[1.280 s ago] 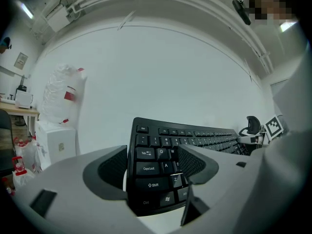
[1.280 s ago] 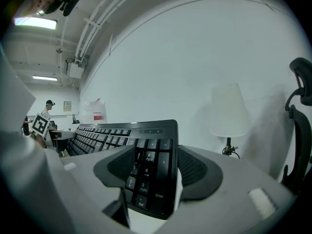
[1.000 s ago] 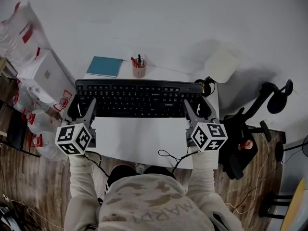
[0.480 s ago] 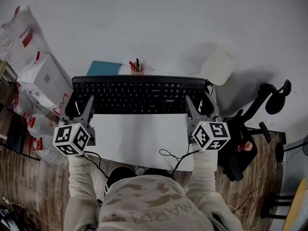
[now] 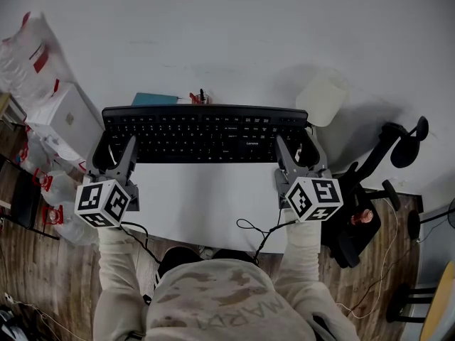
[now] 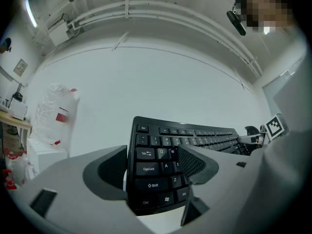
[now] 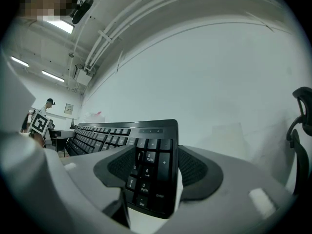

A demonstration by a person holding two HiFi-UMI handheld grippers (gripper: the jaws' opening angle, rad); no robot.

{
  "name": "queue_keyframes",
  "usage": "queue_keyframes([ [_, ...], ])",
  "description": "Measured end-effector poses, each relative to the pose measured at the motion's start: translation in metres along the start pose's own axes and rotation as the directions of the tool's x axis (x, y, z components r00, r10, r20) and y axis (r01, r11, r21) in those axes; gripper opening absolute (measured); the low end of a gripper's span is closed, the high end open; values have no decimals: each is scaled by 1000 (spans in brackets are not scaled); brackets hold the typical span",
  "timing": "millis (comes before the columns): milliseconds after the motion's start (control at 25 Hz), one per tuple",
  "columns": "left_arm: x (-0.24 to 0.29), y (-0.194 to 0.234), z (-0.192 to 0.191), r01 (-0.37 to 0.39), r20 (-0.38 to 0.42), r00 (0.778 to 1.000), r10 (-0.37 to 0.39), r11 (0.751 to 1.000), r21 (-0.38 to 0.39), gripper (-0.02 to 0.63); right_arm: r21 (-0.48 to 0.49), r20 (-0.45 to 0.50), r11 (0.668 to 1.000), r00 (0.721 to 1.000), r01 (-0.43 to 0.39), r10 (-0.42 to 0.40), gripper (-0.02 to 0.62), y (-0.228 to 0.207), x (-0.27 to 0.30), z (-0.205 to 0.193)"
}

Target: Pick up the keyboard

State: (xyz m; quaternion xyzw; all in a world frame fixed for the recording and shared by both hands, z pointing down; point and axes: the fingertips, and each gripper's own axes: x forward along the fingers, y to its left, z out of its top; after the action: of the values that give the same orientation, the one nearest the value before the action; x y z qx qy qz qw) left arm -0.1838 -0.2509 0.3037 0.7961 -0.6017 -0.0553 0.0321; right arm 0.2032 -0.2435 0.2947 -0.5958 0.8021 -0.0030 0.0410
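Note:
The black keyboard (image 5: 205, 133) is held off the white desk (image 5: 206, 197), one end in each gripper. My left gripper (image 5: 114, 153) is shut on its left end, and in the left gripper view the keyboard (image 6: 161, 130) sits between the jaws at the Shift and Ctrl keys. My right gripper (image 5: 297, 149) is shut on the number-pad end. In the right gripper view the keyboard (image 7: 151, 155) is clamped between the two padded fingers (image 7: 195, 169).
A teal notebook (image 5: 153, 99) and a pen cup (image 5: 199, 97) peek out behind the keyboard. To the left are a white box (image 5: 67, 119) and plastic bags (image 5: 28, 48). A pale round object (image 5: 323, 98) and a black chair (image 5: 370, 183) are at right. A cable (image 5: 252, 229) lies on the desk's near edge.
Both grippers have risen with the keyboard. It now looks bigger in the head view and covers most of the notebook and pen cup.

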Motion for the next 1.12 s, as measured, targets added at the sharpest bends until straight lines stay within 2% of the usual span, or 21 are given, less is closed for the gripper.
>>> queue_keyframes([
  [320,-7,-3,19,14,59,998,-15,1000,15,331,-13,55,1000,998,1,0,278,7,-9,17],
  [1120,-9,-5,32,33,85,996,-34,999,16,331,-31,100,999,995,14,-10,278,11,-17,34],
])
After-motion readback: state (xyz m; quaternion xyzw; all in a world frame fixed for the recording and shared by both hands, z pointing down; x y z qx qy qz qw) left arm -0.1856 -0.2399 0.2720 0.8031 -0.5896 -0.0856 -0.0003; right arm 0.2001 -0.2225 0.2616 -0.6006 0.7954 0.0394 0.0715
